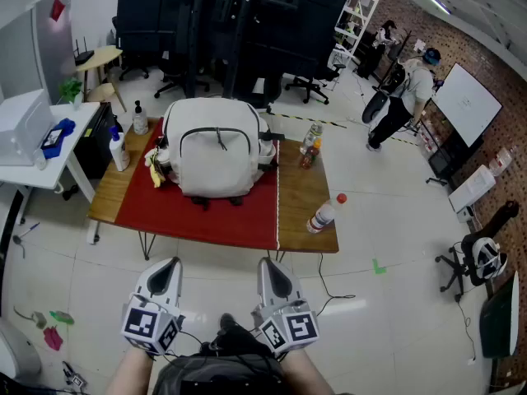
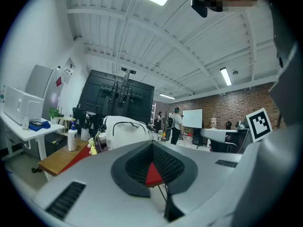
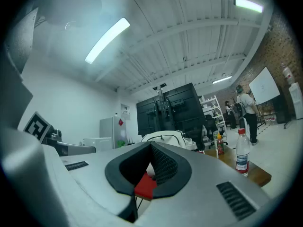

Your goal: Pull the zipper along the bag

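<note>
A white backpack (image 1: 216,146) with a dark zipper line stands upright on the red mat (image 1: 198,216) of a wooden table (image 1: 305,200). It also shows far off as the backpack (image 2: 124,129) in the left gripper view and the backpack (image 3: 163,138) in the right gripper view. My left gripper (image 1: 169,271) and right gripper (image 1: 272,274) are held low near my body, well short of the table. Both are shut with nothing between their jaws. Neither touches the bag.
On the table stand a white spray bottle (image 1: 119,151), a clear pump bottle (image 1: 140,119), sauce bottles (image 1: 310,148), a lying water bottle (image 1: 324,215) and a yellow toy (image 1: 155,169). A white desk (image 1: 33,151) is left. A person (image 1: 403,97) stands far right near office chairs.
</note>
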A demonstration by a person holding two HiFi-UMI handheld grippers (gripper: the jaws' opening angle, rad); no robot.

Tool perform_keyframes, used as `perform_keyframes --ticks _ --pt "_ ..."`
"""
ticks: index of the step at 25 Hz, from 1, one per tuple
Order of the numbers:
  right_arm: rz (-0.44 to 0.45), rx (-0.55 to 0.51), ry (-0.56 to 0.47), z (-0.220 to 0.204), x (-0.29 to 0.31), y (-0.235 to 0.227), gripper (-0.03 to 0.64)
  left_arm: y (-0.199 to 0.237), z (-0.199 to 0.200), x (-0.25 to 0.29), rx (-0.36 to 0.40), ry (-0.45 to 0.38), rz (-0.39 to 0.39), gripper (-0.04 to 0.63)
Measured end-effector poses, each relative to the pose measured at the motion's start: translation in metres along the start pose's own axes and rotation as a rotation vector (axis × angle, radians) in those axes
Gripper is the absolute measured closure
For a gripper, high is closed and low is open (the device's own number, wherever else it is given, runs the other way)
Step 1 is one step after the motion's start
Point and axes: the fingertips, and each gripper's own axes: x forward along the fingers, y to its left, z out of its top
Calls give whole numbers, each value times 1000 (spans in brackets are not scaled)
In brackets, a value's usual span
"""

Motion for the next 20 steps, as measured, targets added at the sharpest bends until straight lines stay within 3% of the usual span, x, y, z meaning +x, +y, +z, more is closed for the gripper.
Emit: perform_keyframes --ticks 10,13,20 --pt "9 -11 -28 -10 54 -25 621 33 -15 39 14 31 32 561" --pt "7 -12 -40 -13 85 -46 621 55 -11 68 -11 23 64 561" --pt "35 12 -57 -18 176 -99 621 74 0 164 35 34 46 560"
